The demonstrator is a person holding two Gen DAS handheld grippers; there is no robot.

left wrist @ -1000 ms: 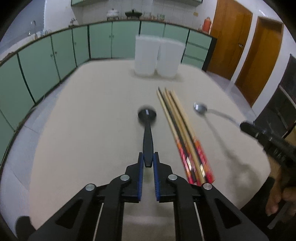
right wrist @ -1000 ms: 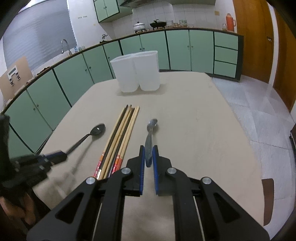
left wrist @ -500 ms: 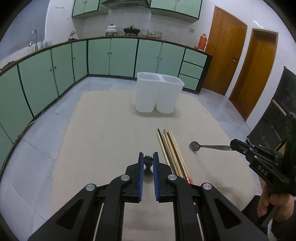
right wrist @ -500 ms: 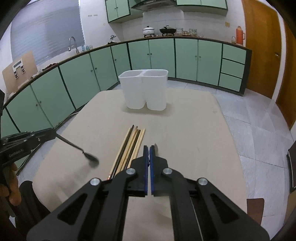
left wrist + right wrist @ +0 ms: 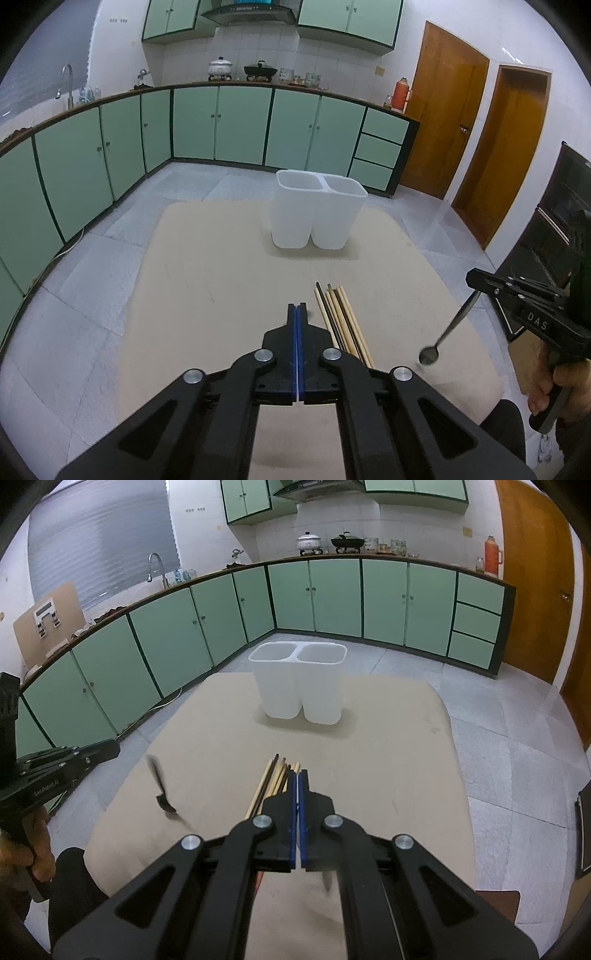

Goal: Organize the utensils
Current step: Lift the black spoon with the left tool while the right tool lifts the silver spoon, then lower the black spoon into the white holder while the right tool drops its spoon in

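Note:
My left gripper (image 5: 297,307) is shut on a black spoon (image 5: 159,786), which hangs down and shows blurred in the right wrist view. My right gripper (image 5: 297,773) is shut on a silver spoon (image 5: 448,326), which hangs bowl-down in the left wrist view. Both are lifted above the beige table (image 5: 221,280). Several chopsticks (image 5: 341,319) lie in a bundle on the table between the grippers; they also show in the right wrist view (image 5: 271,781). A white two-compartment holder (image 5: 316,212) stands at the far middle of the table, also in the right wrist view (image 5: 299,681).
Green cabinets (image 5: 221,122) run round the room. Two wooden doors (image 5: 476,140) are at the right. The table's edges drop to a grey tiled floor (image 5: 74,302) on the left.
Both grippers have risen from the table with their spoons. The spoons have swung from lying flat to hanging down. The view has pulled back from the holder.

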